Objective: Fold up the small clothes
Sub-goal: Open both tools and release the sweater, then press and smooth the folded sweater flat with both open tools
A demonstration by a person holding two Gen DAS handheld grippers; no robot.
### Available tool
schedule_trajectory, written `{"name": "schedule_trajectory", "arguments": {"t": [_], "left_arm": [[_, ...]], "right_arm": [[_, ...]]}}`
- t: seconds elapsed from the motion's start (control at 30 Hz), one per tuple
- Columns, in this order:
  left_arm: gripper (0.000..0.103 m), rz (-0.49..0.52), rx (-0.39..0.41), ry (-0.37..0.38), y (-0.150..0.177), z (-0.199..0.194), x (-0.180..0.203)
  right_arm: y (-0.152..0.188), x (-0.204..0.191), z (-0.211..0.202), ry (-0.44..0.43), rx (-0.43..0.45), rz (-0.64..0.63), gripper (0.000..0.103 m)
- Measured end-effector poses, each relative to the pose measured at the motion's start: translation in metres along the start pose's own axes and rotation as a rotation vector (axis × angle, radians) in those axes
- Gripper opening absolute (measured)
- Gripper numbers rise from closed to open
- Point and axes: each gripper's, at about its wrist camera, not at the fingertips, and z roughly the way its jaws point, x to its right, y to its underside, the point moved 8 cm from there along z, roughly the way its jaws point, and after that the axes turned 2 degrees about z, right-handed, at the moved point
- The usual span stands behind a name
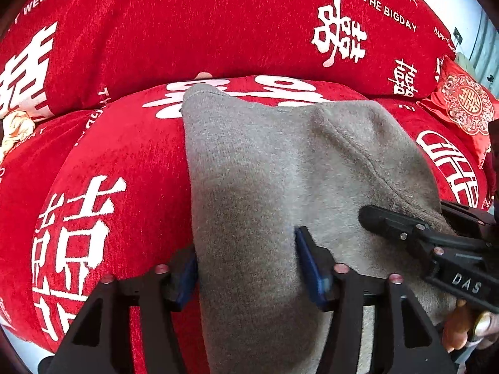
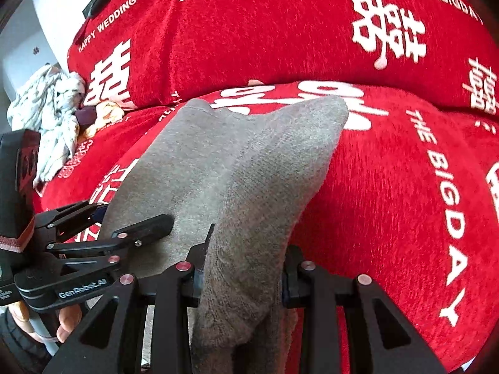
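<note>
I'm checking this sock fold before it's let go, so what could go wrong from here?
1. The left gripper stands open around the grey sock; only the right gripper pinches it, so the near end may sag or twist.
2. The sock's far edges do not line up, so the fold may set crooked.
3. The red sofa cushion bulges, so the sock could slide.

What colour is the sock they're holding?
Plain grey knit sock; clearest in the right wrist view.

A home living room — a sofa [image 1: 249, 31] draped in red wedding-print cover, with a matching cushion [image 1: 464, 106].
</note>
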Motion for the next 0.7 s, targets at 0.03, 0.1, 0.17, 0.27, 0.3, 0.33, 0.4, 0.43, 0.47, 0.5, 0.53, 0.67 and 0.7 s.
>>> {"name": "schedule_trajectory", "arguments": {"t": [0.03, 0.1, 0.17, 0.27, 0.3, 0.33, 0.4, 0.43, 0.47, 0.5, 0.53, 0.67, 0.7], "left_arm": [[0.080, 0.000, 0.000, -0.011, 0.001, 0.001, -0.003], [0.092, -0.020, 0.005, -0.020, 0.004, -0.001, -0.012], [0.092, -0.061, -0.002, 0.034, 0.009, -0.006, -0.020], [0.092, -0.095, 0.011, 0.047, 0.012, -0.020, -0.029], [0.092, -0.097, 0.033, 0.038, 0.012, -0.029, -0.031], [0.092, -0.094, 0.045, 0.023, 0.010, -0.034, -0.033], [0.092, -0.085, 0.058, -0.014, 0.005, -0.040, -0.035], [0.092, -0.083, 0.057, -0.034, 0.001, -0.040, -0.035], [0.092, -0.081, 0.053, -0.061, -0.002, -0.038, -0.036], [0.092, -0.082, 0.036, -0.102, -0.007, -0.033, -0.038], [0.092, -0.084, 0.016, -0.134, -0.010, -0.028, -0.041], [0.092, -0.103, -0.050, -0.171, -0.018, -0.003, -0.046], [0.092, -0.101, -0.057, -0.174, -0.016, -0.001, -0.047]], "right_arm": [[0.001, 0.003, 0.001, -0.007, -0.005, 0.007, 0.039], [0.004, 0.013, 0.003, -0.032, -0.022, 0.045, 0.049], [0.005, 0.025, -0.001, -0.067, -0.023, 0.092, 0.051], [0.001, 0.039, -0.020, -0.060, 0.028, 0.131, 0.053], [-0.001, 0.041, -0.028, -0.051, 0.054, 0.132, 0.053], [-0.006, 0.041, -0.038, -0.041, 0.093, 0.127, 0.053], [-0.015, 0.036, -0.051, -0.051, 0.133, 0.109, 0.053], [-0.021, 0.028, -0.054, -0.070, 0.140, 0.087, 0.053], [-0.024, 0.023, -0.055, -0.081, 0.138, 0.071, 0.053], [-0.029, 0.013, -0.052, -0.096, 0.129, 0.044, 0.053], [-0.033, 0.004, -0.045, -0.112, 0.109, 0.023, 0.053], [-0.037, 0.005, -0.009, -0.069, 0.013, 0.046, 0.053], [-0.037, 0.010, 0.003, -0.050, -0.015, 0.062, 0.053]]}}
